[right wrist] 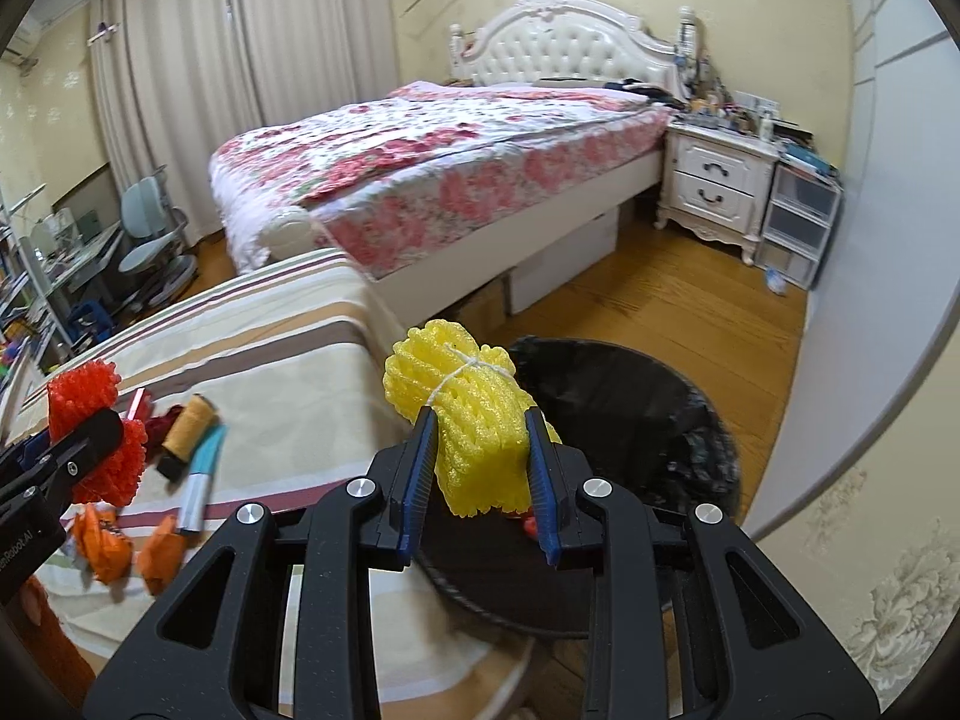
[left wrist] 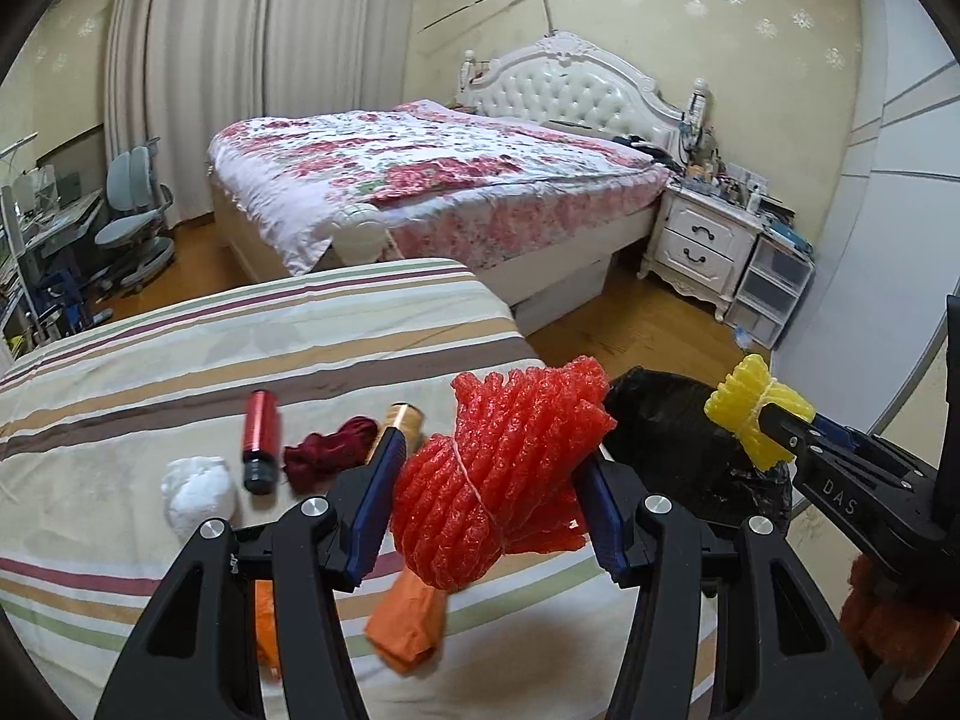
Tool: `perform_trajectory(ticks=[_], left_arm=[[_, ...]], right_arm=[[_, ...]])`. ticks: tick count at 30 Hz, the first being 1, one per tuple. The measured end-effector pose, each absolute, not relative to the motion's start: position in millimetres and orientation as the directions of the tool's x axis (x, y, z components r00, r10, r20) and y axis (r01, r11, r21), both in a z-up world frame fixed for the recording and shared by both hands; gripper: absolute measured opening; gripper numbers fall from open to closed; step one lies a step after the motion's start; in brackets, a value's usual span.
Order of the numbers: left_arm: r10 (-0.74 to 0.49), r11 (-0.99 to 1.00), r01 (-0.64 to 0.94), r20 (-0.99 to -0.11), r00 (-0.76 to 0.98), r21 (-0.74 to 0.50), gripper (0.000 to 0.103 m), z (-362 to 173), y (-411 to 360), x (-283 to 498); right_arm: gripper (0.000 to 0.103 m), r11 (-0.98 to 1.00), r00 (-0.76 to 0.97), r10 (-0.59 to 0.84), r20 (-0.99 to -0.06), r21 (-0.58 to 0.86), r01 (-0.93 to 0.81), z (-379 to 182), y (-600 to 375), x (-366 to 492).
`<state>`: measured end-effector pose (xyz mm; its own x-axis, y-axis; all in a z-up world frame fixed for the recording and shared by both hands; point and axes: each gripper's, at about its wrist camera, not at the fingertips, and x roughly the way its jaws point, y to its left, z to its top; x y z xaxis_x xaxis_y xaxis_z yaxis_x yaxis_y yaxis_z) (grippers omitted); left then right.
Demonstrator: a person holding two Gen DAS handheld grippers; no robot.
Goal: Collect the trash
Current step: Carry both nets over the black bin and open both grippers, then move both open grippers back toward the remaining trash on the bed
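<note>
Yellow foam bundle (right wrist: 474,420) in right gripper (right wrist: 480,468)

A red foam-net bundle (left wrist: 504,474), tied round its middle with white string, is sitting squeezed between the left fingers (left wrist: 375,498), its ends bulging out above and below them. A smaller yellow foam-net bundle (right wrist: 474,420), also string-tied, is being pinched between the right fingers (right wrist: 420,468), jutting out past their tips. Just beyond and below the yellow bundle, a black-lined trash bin (right wrist: 630,420) is standing open.

Red foam net (left wrist: 504,468), yellow foam net (right wrist: 474,420), black bin bag (right wrist: 630,396), striped beige sheet (left wrist: 240,348).
</note>
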<state>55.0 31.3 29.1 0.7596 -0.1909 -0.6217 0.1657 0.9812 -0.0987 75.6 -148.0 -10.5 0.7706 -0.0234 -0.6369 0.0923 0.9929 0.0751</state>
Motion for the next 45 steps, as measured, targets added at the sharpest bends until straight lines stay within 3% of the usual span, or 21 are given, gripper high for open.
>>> perform_trajectory(ticks=[13, 30, 33, 36, 45], left_arm=[[-0.232, 0.963, 0.265, -0.64, 0.733, -0.046, 0.055, 7.6, -47.7, 88.7], [-0.2, 0.959, 0.282, -0.683, 0.703, 0.009, 0.056, -15.8, -89.4, 117.1], [-0.199, 0.96, 0.279, -0.686, 0.7, 0.007, 0.061, -17.0, -90.6, 119.1], [-0.194, 0.963, 0.271, -0.689, 0.698, 0.004, 0.074, -19.2, -90.6, 121.0], [-0.179, 0.968, 0.252, -0.699, 0.692, 0.003, 0.08, -20.6, -83.9, 119.0]], right_arm=[[0.028, 0.98, 0.75, -0.074, -0.658, 0.092, 0.177, -33.7, -199.1, 88.4], [0.029, 0.971, 0.727, -0.08, -0.682, 0.111, 0.211, -50.7, -226.0, 103.5], [0.032, 0.97, 0.726, -0.08, -0.683, 0.113, 0.213, -51.8, -227.9, 105.6], [0.046, 0.968, 0.728, -0.092, -0.68, 0.111, 0.226, -53.1, -229.8, 107.1], [0.055, 0.962, 0.725, -0.124, -0.678, 0.097, 0.255, -52.6, -232.4, 103.8]])
